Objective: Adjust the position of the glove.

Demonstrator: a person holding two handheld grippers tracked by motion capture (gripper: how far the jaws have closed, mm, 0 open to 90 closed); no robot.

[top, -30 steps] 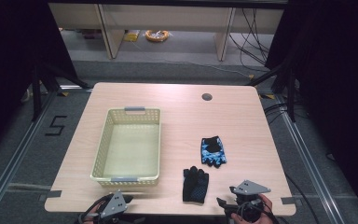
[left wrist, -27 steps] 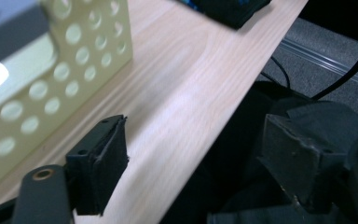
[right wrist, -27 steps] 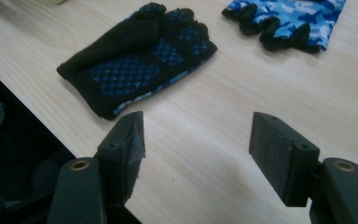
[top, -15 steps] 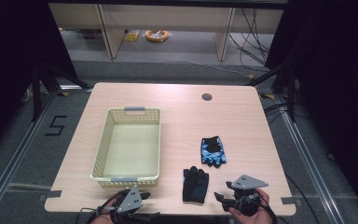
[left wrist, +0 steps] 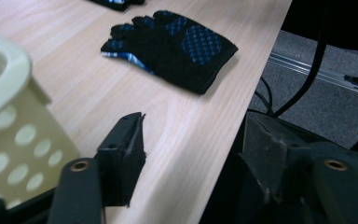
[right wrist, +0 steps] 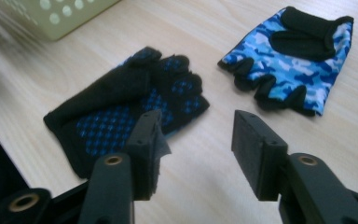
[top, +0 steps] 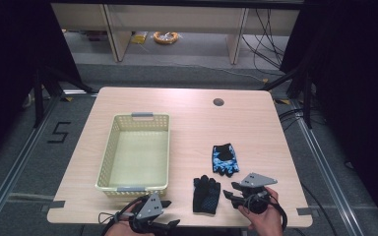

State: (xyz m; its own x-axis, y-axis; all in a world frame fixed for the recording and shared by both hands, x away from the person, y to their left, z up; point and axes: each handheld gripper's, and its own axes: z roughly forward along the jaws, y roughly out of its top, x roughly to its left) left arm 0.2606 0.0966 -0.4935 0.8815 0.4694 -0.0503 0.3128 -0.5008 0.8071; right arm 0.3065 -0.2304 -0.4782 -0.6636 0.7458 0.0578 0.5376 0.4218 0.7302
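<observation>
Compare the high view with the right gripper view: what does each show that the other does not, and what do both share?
High view alone: the whole table with its round hole, the floor, the person's hands, and the left gripper at the near edge.

Right gripper view alone: a close look along the right gripper, its jaws apart above bare wood, and the black glove's blue dotted pattern.

Both: the black glove, the blue camouflage glove, lying apart, and the yellow basket.

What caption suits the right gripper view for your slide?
Open right claw poised above the table, facing a black glove and a blue camouflage glove.
</observation>
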